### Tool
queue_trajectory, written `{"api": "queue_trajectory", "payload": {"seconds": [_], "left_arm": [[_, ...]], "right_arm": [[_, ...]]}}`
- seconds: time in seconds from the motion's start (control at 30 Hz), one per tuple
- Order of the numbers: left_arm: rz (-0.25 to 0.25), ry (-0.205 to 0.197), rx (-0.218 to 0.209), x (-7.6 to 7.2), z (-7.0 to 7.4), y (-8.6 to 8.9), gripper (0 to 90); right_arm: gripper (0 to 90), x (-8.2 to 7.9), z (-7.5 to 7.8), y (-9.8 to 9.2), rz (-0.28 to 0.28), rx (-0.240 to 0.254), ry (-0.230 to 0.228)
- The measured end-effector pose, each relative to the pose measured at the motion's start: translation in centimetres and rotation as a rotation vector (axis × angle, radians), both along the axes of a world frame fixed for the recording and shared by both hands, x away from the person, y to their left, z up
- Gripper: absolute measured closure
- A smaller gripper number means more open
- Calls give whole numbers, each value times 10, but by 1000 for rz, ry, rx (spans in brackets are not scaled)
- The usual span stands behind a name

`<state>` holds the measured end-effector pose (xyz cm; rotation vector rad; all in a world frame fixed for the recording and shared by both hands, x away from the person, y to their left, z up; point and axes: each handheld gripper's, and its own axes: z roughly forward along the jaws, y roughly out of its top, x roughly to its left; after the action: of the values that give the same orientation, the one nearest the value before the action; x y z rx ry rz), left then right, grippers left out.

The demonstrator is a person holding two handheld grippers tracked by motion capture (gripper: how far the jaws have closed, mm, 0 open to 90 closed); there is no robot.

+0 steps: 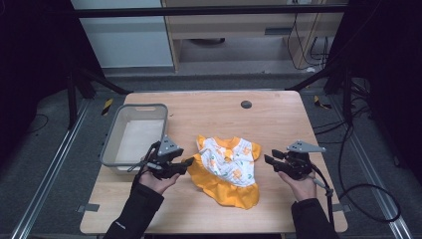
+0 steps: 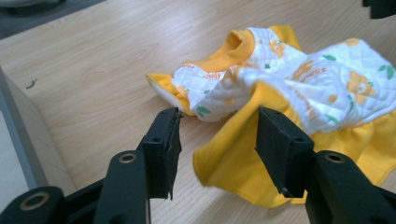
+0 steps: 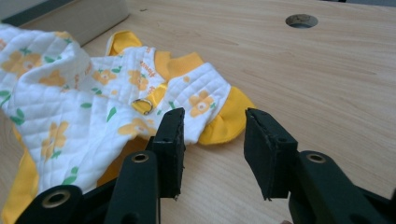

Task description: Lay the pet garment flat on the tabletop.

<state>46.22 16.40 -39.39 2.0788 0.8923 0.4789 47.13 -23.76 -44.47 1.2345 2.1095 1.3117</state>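
Both grippers flanked a small yellow floral dress on the counter, left gripper and right gripper with fingers wide, holding nothing. Judged mid-arranging; regrasping an edge seemed next.

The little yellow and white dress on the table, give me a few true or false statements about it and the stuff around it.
1. The dress lies on the table. True.
2. The dress sits inside the grey bin. False: it lies on the wood beside the bin.
3. The left gripper is clamped on the dress. False: its jaws stand open.
4. The right gripper holds nothing. True.
5. The dress has an orange flower print. True.
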Motion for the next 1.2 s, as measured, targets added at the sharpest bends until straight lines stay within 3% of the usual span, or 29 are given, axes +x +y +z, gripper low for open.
{"api": "queue_trajectory", "payload": {"seconds": [0.13,0.23,0.4,0.6,0.7,0.87,1.03,1.2], "left_arm": [[5,-44,13,-7,7,4,476],[28,-56,-4,-2,11,5,476],[55,-86,7,25,3,-6,470],[125,-89,40,63,-14,-18,469],[171,-72,53,80,-27,-23,471],[165,-50,71,94,-46,-40,481],[196,-19,96,107,-63,-42,500],[199,18,97,111,-72,-44,542]], "right_arm": [[568,3,1,3,-3,1,-11],[563,6,2,8,-3,-11,-21],[544,15,3,16,-5,-23,-38],[528,36,-8,25,-15,-51,-25],[524,48,-16,30,-25,-67,-9],[521,67,-28,33,-44,-86,9],[525,72,-38,33,-52,-103,44],[545,76,-44,32,-55,-104,54]]}}
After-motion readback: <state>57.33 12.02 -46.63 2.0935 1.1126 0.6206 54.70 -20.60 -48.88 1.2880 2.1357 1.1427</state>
